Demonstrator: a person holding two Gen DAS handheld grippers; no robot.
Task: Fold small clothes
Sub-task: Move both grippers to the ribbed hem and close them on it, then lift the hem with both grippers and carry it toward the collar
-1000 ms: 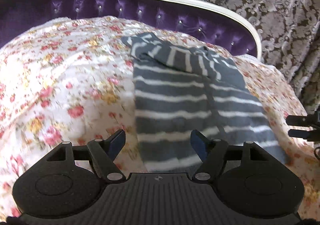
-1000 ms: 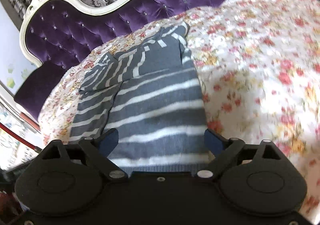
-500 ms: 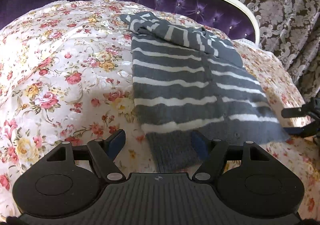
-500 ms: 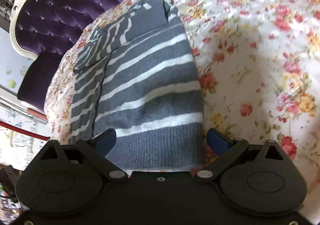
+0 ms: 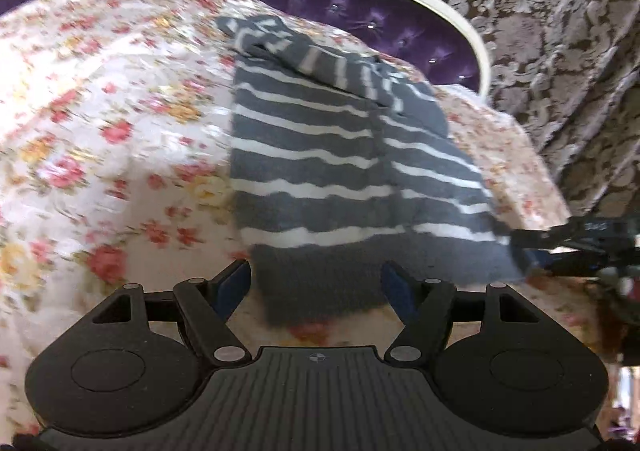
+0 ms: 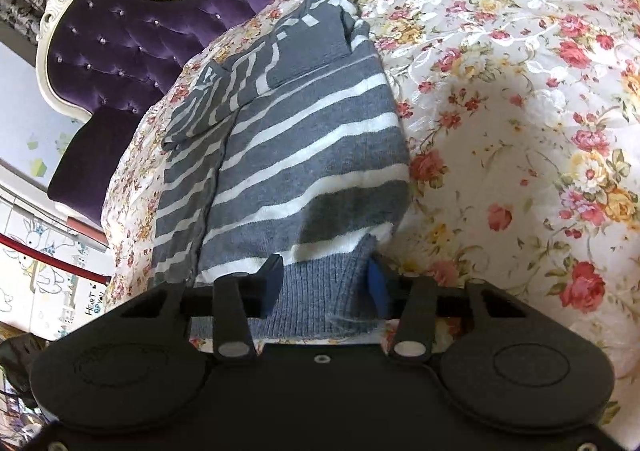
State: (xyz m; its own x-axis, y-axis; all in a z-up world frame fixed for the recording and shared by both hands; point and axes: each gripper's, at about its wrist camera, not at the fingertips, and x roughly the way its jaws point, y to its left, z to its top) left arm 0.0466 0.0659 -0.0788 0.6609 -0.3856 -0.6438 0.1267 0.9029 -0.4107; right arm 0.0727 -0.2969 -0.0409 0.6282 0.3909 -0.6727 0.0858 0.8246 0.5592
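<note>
The right tool (image 6: 324,283) is closing on the sweater (image 6: 296,155) hem; the left tool (image 5: 316,287) stands open at the same hem.

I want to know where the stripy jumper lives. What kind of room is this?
Probably a bedroom at home. The striped jumper lies on a flowery bedspread, with a purple buttoned headboard and patterned curtains behind.

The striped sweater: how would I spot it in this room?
Find the purple tufted headboard, then the flowery bedspread below it. The sweater lies flat there, the only grey-and-white striped thing among roses, its plain ribbed hem nearest the hand-held gripper.
</note>
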